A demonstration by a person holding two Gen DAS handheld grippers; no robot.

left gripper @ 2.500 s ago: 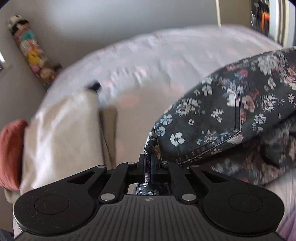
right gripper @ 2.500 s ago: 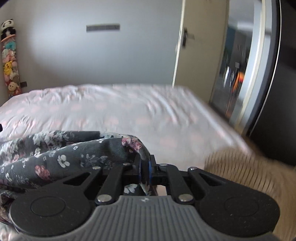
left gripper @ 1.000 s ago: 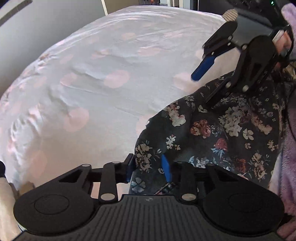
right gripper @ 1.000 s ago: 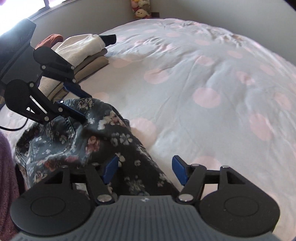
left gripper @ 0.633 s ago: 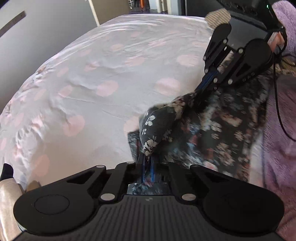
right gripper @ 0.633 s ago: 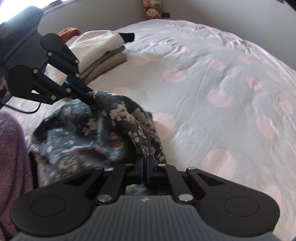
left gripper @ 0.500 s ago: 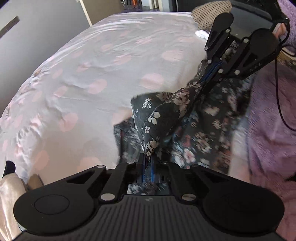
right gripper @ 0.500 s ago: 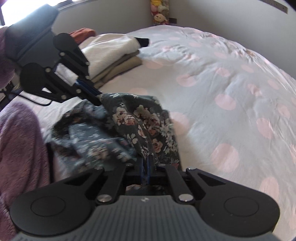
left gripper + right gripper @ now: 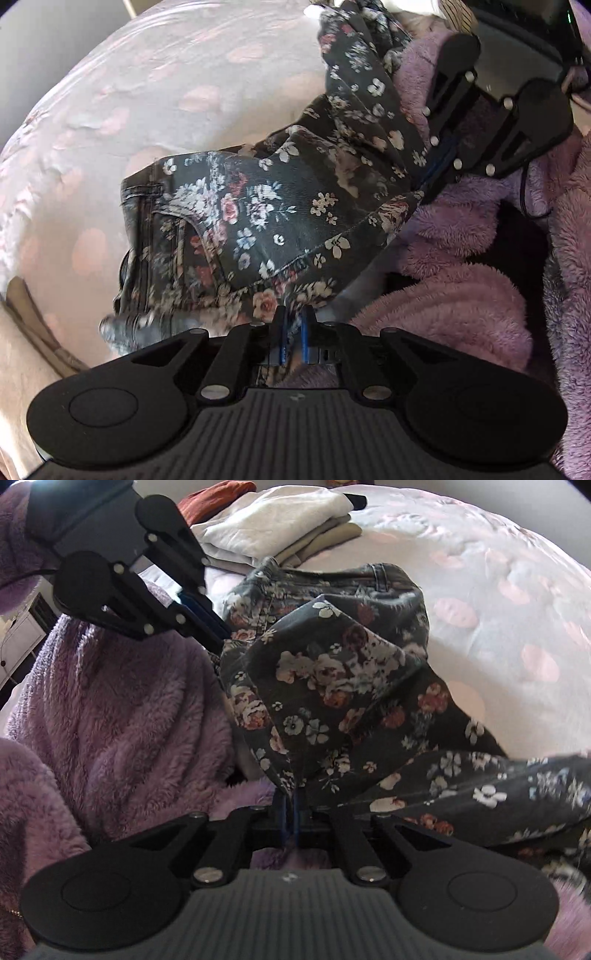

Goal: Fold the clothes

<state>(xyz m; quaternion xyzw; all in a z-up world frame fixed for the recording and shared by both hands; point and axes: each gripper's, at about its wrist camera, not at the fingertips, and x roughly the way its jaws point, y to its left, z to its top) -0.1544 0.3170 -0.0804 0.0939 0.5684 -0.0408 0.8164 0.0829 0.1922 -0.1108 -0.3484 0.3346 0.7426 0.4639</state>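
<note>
A dark floral pair of trousers (image 9: 258,210) hangs bunched between both grippers above the bed. My left gripper (image 9: 291,332) is shut on its lower hem edge. My right gripper (image 9: 290,812) is shut on another fold of the same floral trousers (image 9: 351,686). In the left wrist view the right gripper (image 9: 430,184) shows at the upper right, pinching the cloth. The left gripper (image 9: 218,637) appears at the upper left of the right wrist view, also clamped on the fabric. A waistband with a belt loop (image 9: 142,190) faces left.
A white bedsheet with pink dots (image 9: 147,92) spreads beyond the trousers. A stack of folded cream and beige clothes (image 9: 280,528) lies at the bed's far edge, with a rust-red item (image 9: 214,496) behind it. A person's fluffy purple sleeve (image 9: 122,709) fills the near side.
Both grippers have pulled back toward the person and lifted the floral trousers, which now hang spread wider between them. The cloth has left the sheet.
</note>
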